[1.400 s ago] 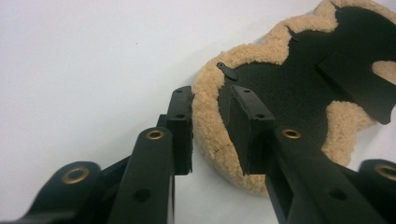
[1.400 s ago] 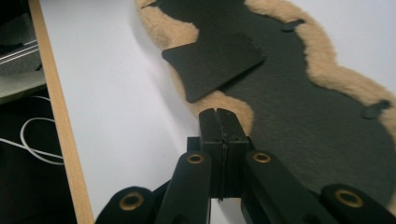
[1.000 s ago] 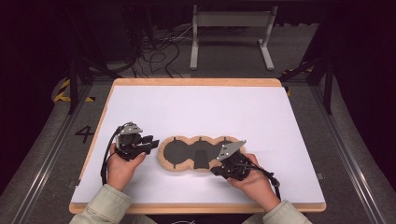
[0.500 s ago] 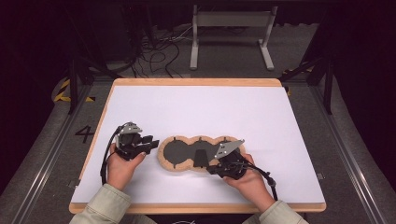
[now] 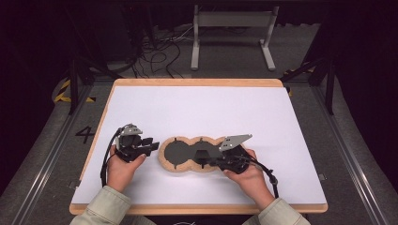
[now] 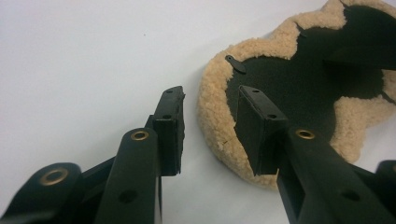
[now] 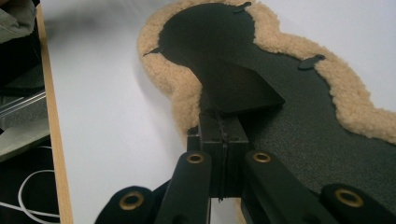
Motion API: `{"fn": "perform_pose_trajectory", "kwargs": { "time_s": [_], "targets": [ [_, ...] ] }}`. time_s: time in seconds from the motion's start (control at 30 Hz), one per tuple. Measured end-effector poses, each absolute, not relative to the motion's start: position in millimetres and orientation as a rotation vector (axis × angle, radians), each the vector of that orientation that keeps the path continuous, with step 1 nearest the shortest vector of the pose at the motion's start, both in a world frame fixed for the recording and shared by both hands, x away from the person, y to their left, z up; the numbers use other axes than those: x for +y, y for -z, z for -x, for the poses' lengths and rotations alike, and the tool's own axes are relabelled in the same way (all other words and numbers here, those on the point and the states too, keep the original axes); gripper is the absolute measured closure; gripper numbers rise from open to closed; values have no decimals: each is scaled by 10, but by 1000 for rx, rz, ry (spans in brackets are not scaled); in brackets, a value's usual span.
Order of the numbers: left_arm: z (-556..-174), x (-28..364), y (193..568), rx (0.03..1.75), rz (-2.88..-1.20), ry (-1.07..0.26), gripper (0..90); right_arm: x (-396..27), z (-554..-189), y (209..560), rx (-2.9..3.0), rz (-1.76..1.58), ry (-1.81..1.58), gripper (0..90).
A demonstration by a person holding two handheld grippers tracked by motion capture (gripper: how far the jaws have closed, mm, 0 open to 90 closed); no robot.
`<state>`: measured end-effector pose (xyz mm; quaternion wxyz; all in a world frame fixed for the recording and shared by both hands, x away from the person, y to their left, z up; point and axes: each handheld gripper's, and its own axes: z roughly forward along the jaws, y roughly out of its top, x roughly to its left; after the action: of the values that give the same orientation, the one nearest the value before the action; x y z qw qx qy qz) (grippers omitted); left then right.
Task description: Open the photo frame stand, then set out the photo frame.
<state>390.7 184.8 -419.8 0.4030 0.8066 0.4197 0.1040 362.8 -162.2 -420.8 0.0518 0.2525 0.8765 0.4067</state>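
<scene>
On the white table (image 5: 197, 112) in the high view, both forearms come in from the bottom edge in pale sleeves, hands wrapped round the grippers. The left gripper (image 5: 149, 144) lies low and points across at the left end of the fleece pad (image 5: 176, 154), just beside its rim. The right gripper (image 5: 202, 161) reaches in from the other end, over the pad's dark middle. The pad itself is a lumpy, three-lobed thing: tan woolly edge, black flat centre, sitting near the front of the table.

In the left gripper view the jaws stand apart, released, with the fuzzy rim of the pad (image 6: 219, 121) between them; one tip hangs over the black part, and I can't really tell if it's touching.

In the right gripper view the jaws are clenched on a black flap (image 7: 238, 88) rising off the pad (image 7: 327, 116), lifted clear of the surface around it.
</scene>
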Motion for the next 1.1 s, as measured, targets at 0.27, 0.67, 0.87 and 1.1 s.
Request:
{"fn": "perform_pose_trajectory", "kwargs": {
  "time_s": [0.27,0.67,0.87,1.1],
  "targets": [
    [-3901,1834,4186,1053,-2044,-242,597,-1815,-3602,4079,2615,-776,-1210,887],
    [-3761,1831,4174,1035,-2043,-256,590,-2105,-3624,3925,2522,-848,-1195,800],
    [-3688,1855,4154,1024,-2028,-245,586,-2218,-3643,3859,2491,-894,-1187,665],
    [-3666,1870,4179,1039,-2036,-193,551,-2328,-3673,3852,2479,-952,-1161,539]
  ]
}}
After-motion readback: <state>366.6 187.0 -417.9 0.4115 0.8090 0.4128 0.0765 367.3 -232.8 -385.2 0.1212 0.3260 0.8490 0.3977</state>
